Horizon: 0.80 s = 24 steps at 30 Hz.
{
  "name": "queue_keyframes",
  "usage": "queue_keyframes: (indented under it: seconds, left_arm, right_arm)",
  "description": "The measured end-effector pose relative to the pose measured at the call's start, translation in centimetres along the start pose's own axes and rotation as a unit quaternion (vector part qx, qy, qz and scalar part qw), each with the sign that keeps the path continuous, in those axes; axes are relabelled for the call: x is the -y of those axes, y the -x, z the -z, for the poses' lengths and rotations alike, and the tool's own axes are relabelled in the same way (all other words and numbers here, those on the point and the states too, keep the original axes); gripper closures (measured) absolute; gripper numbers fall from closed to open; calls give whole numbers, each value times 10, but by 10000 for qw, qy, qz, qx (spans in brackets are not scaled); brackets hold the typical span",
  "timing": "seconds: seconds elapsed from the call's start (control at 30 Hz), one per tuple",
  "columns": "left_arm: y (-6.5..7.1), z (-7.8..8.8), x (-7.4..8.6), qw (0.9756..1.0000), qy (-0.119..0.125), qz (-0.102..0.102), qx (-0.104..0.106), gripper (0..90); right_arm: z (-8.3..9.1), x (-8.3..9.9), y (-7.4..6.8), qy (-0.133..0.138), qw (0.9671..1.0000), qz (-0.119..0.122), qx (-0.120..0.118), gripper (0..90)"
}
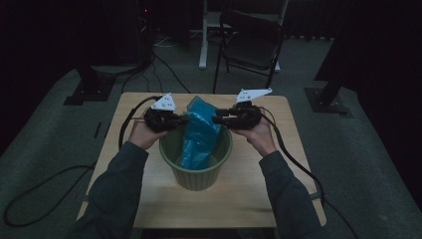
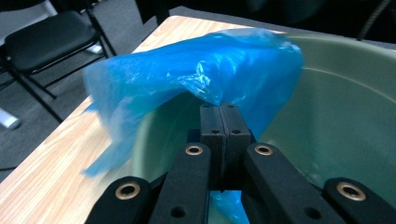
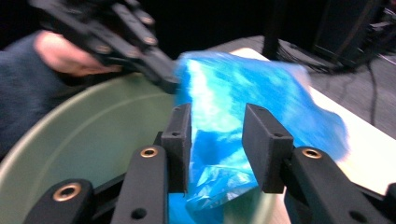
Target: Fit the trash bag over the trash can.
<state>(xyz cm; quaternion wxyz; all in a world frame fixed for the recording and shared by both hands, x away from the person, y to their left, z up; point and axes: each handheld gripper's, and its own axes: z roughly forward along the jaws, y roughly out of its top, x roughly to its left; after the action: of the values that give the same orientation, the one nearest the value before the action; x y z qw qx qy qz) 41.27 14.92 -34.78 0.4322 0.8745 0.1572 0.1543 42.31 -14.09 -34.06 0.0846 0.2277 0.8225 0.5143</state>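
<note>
A pale green plastic bin [image 1: 196, 169] stands on the wooden table [image 1: 149, 199], a little nearer than its middle, with a blue plastic bag [image 1: 199, 134] hanging partly inside it and rising above the far rim. The left tool [image 1: 180, 120] comes in from the left over the bin's far-left rim; in the left gripper view its jaws are pressed together on a crumpled fold of the bag (the film bunches just above the jaw tips). The right tool [image 1: 218, 119] reaches in from the right at about the same height. In the right gripper view its jaws stand apart with the bag's film lying between them, not pinched. The bag's top spreads out toward the far side of the table. Beyond the table, on the grey floor, stands a dark folding chair [image 1: 251, 42]. Cables trail from both tools off the table's sides.
</note>
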Motion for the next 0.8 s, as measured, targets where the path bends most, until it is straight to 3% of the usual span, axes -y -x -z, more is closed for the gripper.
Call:
queue_keyframes:
  seconds: [0.1, 0.13, 0.17, 0.27, 0.37, 0.4, 0.43, 0.47, 0.53, 0.8]
  left_arm:
    - [4, 0, -1, 10000, -13, -79, 47, 900]
    - [4, 0, -1, 10000, -13, -79, 47, 900]
    - [6, 1, 0, 9999, -27, -109, 75, 900]
    - [7, 2, 1, 9998, -67, -156, 119, 900]
    - [9, 2, 2, 9997, -95, -169, 154, 900]
    - [9, 2, 2, 9996, -118, -185, 164, 900]
    - [9, 2, 3, 9996, -129, -194, 164, 900]
    - [9, 2, 3, 9996, -139, -193, 161, 900]
    - [9, 2, 3, 9996, -154, -189, 165, 900]
    - [9, 4, 2, 9997, -138, -165, 139, 880]
  right_arm:
    - [-7, 2, 3, -187, 9993, -29, 325, 554]
    - [-7, 2, 3, -187, 9993, -29, 325, 554]
    - [-15, 5, 10, -355, 9976, -141, 580, 537]
    - [-21, 6, 18, -459, 9958, -297, 729, 543]
    - [-25, 7, 21, -559, 9950, -362, 741, 583]
    - [-28, 8, 22, -676, 9947, -366, 682, 656]
    - [-28, 8, 22, -676, 9947, -366, 682, 656]
    - [-29, 9, 20, -754, 9945, -325, 657, 733]
    - [-29, 9, 18, -751, 9946, -213, 690, 782]
    - [-23, 8, 12, -709, 9937, 27, 871, 827]
